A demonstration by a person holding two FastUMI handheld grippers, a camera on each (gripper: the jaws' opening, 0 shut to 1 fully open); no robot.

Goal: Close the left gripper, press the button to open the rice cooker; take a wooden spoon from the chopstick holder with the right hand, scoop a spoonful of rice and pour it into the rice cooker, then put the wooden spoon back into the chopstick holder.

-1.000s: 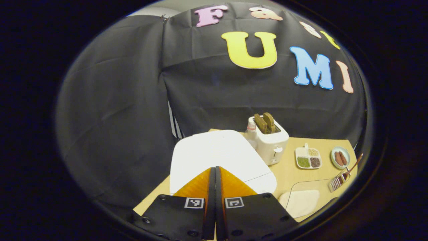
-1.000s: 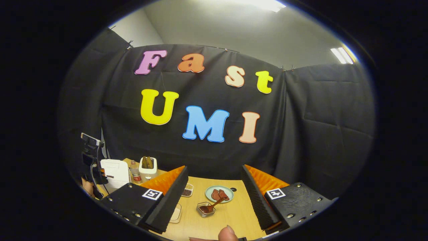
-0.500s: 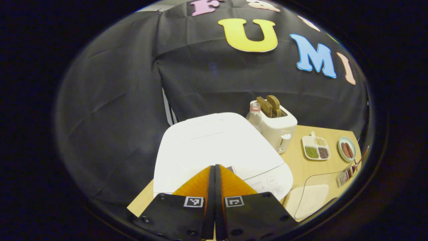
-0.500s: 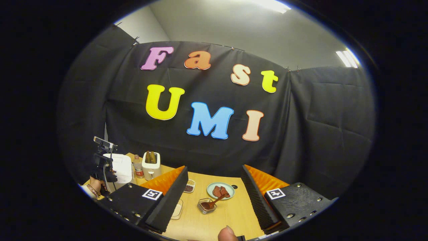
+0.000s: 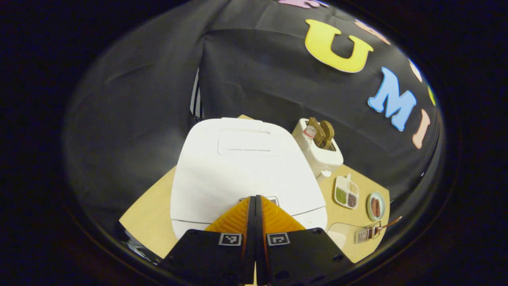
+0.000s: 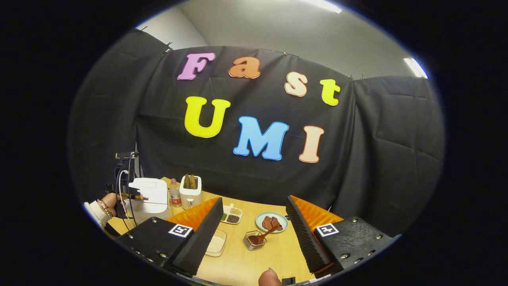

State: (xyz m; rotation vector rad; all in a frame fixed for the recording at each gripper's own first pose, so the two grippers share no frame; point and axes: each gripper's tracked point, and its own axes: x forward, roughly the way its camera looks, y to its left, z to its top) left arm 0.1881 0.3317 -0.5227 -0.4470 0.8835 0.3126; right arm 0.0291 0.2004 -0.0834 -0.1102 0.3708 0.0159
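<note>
At the bottom centre of the left gripper view, the left gripper [image 5: 254,198], jaws pressed together, meets the button [image 5: 274,200] at the front edge of the rice cooker [image 5: 242,167]. Press squarely. Farther right, the wooden spoon [image 5: 387,223] waits; the right gripper [image 6: 254,216] stands wide.

No readable text, only square coded markers on right tool [image 6: 254,234] & left tool [image 5: 254,206].
</note>
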